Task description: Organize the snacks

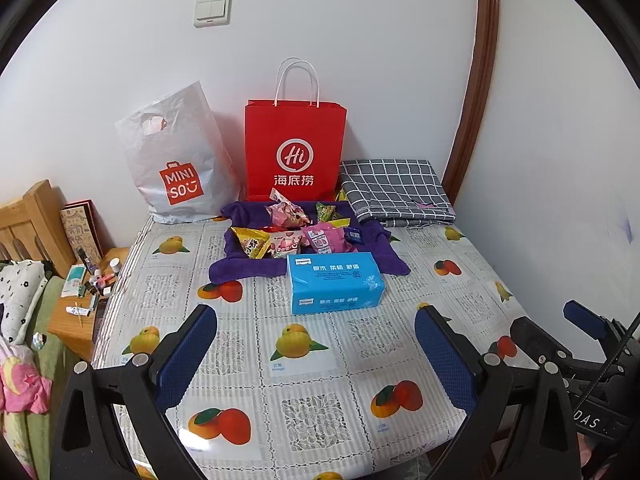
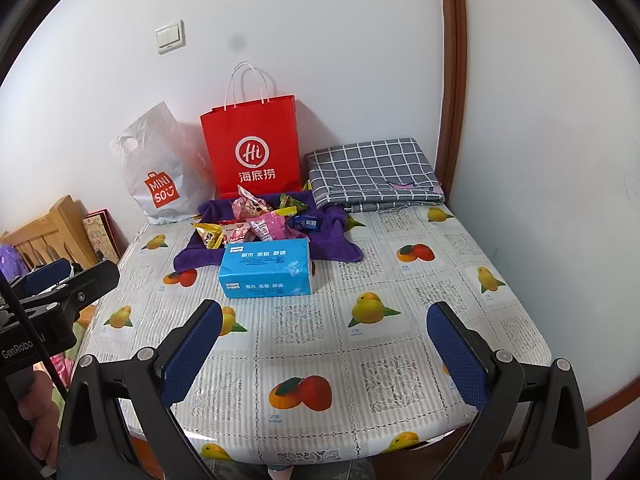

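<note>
Desk (image 1: 320, 412): covered w/ fruit-print cloth, set in corner against white wall.

Snacks (image 1: 288, 230): several packets, pink, yellow, green, piled loose on purple towel (image 1: 236, 270), far centre of desk. Small dark blue packet (image 1: 353, 236) at right edge of pile. Same pile in right view (image 2: 256, 226), towel (image 2: 188, 258) spread under it.

Tissue pack (image 1: 334, 282): light blue, lying flat just in front of pile, touching towel's near edge. Right view (image 2: 268, 266) confirms.

Red bag (image 1: 295, 150): paper, white handles, upright against wall, directly behind snacks. Top appears open in right view (image 2: 252, 148); contents not visible.

White bag (image 1: 176, 160): plastic, orange logo, leaning on wall left of red bag, just beside it.

Checked cloth (image 1: 394, 192): grey, folded, far right corner, next to red bag.

Left tongs (image 1: 316, 356): released, blue pads spread wide, nothing between them, hovering over near part of desk, well apart from snacks. Also seen at left edge of right view (image 2: 48, 280).

Right tongs (image 2: 324, 356): released, pads wide apart, holding nothing, above near desk edge. Partly seen at right edge of left view (image 1: 584, 320).

Off desk, left: wooden headboard (image 1: 32, 216), low stand (image 1: 76, 312) w/ small bottles and tubes, bedding below. Wall switch (image 1: 212, 10) above bags. Brown door frame (image 1: 476, 80) at right.
</note>
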A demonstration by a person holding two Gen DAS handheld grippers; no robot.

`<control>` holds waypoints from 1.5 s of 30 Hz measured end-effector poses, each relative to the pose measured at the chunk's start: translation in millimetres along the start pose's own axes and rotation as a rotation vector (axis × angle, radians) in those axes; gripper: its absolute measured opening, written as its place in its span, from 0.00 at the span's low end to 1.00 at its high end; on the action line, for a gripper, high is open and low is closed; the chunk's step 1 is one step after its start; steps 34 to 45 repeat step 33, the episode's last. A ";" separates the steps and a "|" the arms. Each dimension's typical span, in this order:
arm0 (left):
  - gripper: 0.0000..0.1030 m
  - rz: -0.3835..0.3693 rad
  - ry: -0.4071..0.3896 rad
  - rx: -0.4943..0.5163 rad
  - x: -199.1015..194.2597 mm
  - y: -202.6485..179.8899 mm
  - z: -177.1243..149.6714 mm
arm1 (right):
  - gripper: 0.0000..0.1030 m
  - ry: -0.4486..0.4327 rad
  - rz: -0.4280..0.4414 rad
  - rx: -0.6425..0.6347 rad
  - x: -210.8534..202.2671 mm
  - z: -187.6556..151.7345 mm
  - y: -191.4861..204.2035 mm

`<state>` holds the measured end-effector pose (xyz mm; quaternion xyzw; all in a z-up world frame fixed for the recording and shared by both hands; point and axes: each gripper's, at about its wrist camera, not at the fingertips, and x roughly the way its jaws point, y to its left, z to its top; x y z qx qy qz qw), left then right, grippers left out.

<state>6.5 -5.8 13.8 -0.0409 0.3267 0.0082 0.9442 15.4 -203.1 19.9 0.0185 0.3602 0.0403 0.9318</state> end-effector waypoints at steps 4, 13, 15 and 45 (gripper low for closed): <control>0.97 -0.001 -0.001 -0.001 -0.1 -0.3 -0.1 | 0.98 0.000 0.002 0.001 0.0 0.0 -0.6; 0.97 -0.004 -0.002 0.002 0.2 0.3 0.9 | 0.98 -0.001 0.001 0.002 -1.5 0.0 0.4; 0.97 -0.006 -0.002 0.003 0.1 1.4 1.5 | 0.98 -0.002 0.002 0.002 -2.2 -0.6 1.0; 0.97 -0.008 -0.004 0.008 1.3 3.6 2.7 | 0.98 -0.004 0.009 0.001 -0.9 -1.3 5.1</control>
